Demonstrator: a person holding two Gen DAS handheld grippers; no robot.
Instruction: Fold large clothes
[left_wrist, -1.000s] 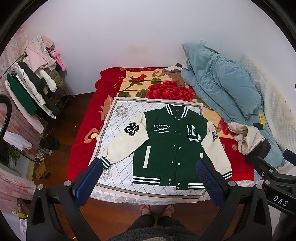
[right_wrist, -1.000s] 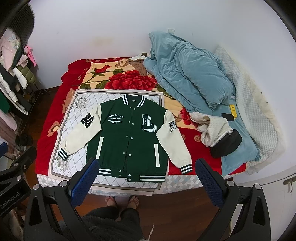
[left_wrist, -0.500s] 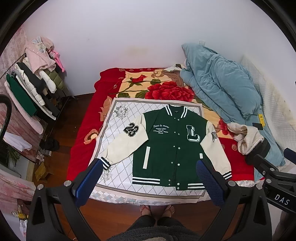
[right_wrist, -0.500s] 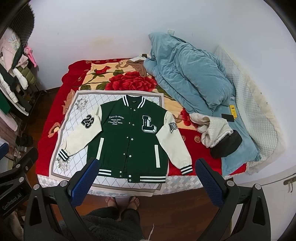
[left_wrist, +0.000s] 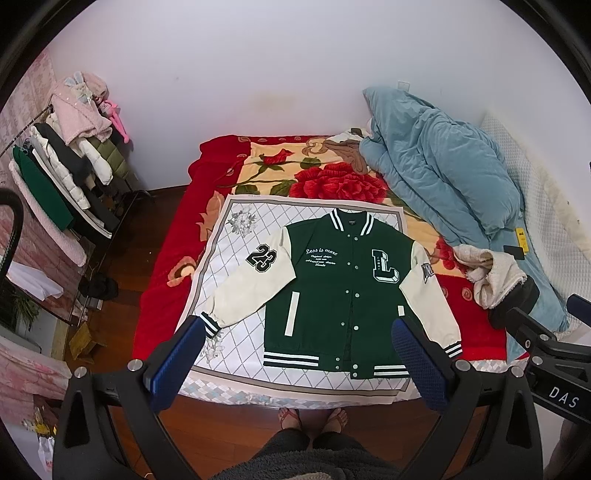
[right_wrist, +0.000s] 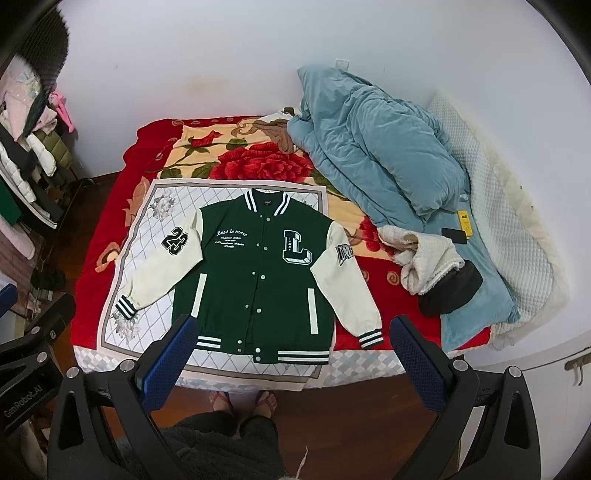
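Note:
A green varsity jacket with cream sleeves, a "23" patch and a white "L" lies flat, front up and buttoned, sleeves spread, on a white diamond-pattern cloth on the bed. It also shows in the right wrist view. My left gripper is open and empty, held high above the bed's near edge. My right gripper is open and empty at the same height. Both are well clear of the jacket.
A blue duvet is heaped at the bed's right, with a cream fleece and dark garment beside it. A clothes rack stands left on the wood floor. The person's feet are at the bed's foot.
Both grippers have drifted very slightly; the jacket sits a touch lower in view. Nothing was touched.

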